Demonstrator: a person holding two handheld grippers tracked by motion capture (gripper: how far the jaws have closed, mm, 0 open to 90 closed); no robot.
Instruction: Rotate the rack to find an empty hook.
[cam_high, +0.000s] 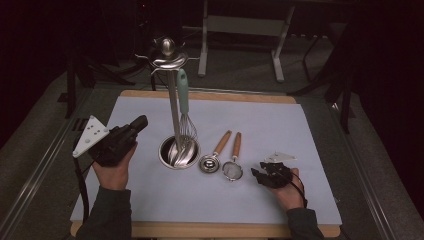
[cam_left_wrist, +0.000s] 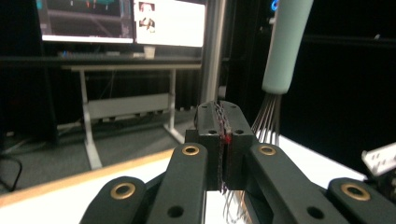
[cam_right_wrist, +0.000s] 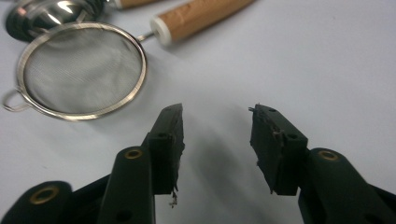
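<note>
Two utensils lie waiting on the pale mat (cam_high: 280, 125) in the high view: a small strainer (cam_high: 232, 169) and a steel scoop (cam_high: 210, 163), side by side just right of the utensil stand (cam_high: 173, 100), where a mint-handled whisk (cam_high: 184, 107) already hangs. The left gripper (cam_high: 141, 123) is lifted off to the stand's left; the right gripper (cam_high: 259, 175) rests low on the mat, just beside the strainer.

From the left gripper view, the jaws are pressed together with nothing visible between them, and the whisk's handle (cam_left_wrist: 286, 44) hangs just ahead to the right.

From the right gripper view, the jaws stand apart and empty over bare mat, the strainer's mesh bowl (cam_right_wrist: 81, 70) near the left jaw, its wooden handle (cam_right_wrist: 201, 16) beyond.

I'd judge the strainer is next for hanging: the right gripper needs to swing toward that wooden handle, straddle it, then close.
</note>
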